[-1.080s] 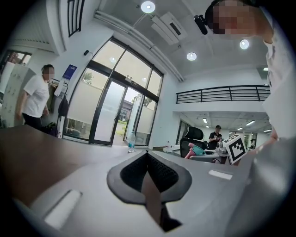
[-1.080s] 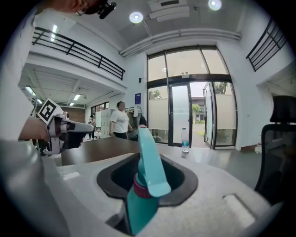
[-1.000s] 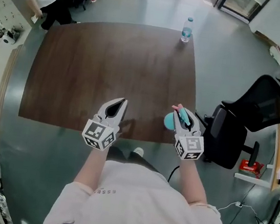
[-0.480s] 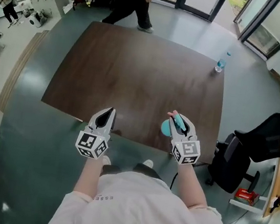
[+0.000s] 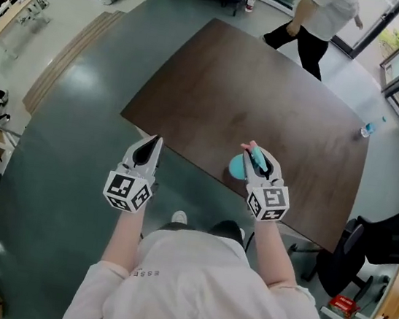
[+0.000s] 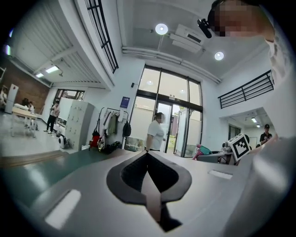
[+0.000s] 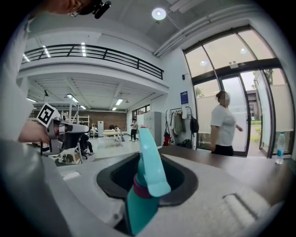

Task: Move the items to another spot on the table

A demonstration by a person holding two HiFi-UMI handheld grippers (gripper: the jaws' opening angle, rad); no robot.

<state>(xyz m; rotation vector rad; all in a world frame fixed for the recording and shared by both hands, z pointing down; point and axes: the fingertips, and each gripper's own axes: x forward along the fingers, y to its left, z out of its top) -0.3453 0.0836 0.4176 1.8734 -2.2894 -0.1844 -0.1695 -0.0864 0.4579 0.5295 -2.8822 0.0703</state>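
My right gripper (image 5: 257, 159) is shut on a teal item (image 5: 236, 169) with a dark red collar and a pink tip, and holds it over the near edge of the brown table (image 5: 253, 89). In the right gripper view the teal item (image 7: 148, 172) stands up between the jaws of the right gripper (image 7: 141, 155). My left gripper (image 5: 157, 141) hangs over the grey floor, just off the table's near left edge. Seen from its own camera, the left gripper (image 6: 148, 155) has its jaws shut with nothing between them.
A water bottle (image 5: 366, 129) stands at the table's far right corner. A person in a white shirt (image 5: 319, 17) walks past the far side. A black office chair (image 5: 379, 243) stands at the right. A wooden platform edge (image 5: 67, 55) runs along the left.
The view has swung round, so the table now lies slanted. Both grippers have moved left along its near edge, the left one off over the floor. The person has walked rightward. Neither grip has changed.
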